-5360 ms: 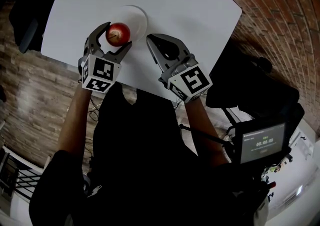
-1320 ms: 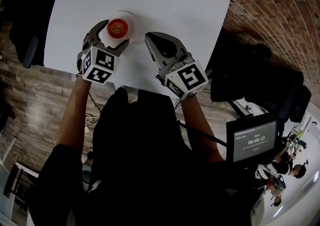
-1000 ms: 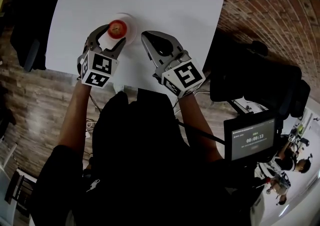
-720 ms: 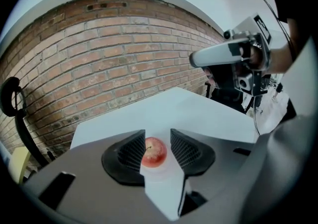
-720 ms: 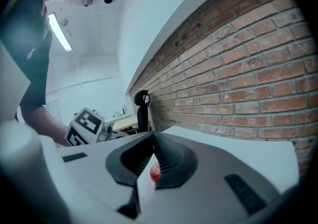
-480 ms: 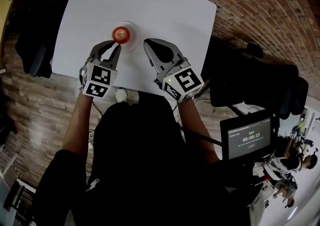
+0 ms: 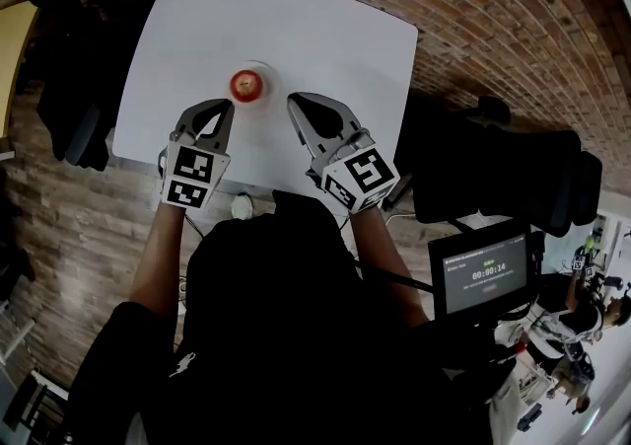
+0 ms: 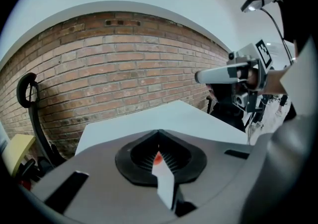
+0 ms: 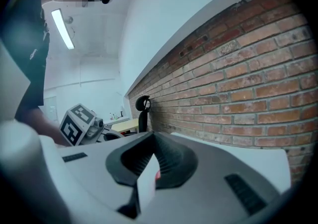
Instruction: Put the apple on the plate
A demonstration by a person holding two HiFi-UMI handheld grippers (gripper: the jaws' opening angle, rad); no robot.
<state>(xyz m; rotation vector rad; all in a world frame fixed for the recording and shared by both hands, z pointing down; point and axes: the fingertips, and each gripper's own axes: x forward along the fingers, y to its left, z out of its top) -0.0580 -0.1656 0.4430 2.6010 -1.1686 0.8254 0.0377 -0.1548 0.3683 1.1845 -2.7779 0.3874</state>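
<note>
The apple (image 7: 245,85) rests on the plate (image 7: 266,75) on the desk (image 7: 325,38); placement appears complete. The left gripper (image 7: 229,105) has just closed on nothing, near the plate. The right gripper (image 7: 293,100) is closed and empty.

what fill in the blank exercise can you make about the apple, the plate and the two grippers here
1. The apple rests on the white ____.
2. The left hand-held gripper has its jaws ____ and is empty.
3. The right hand-held gripper, also shut, holds ____.
4. The white table stands by a ____ wall.

Missing words: plate; shut; nothing; brick
</note>
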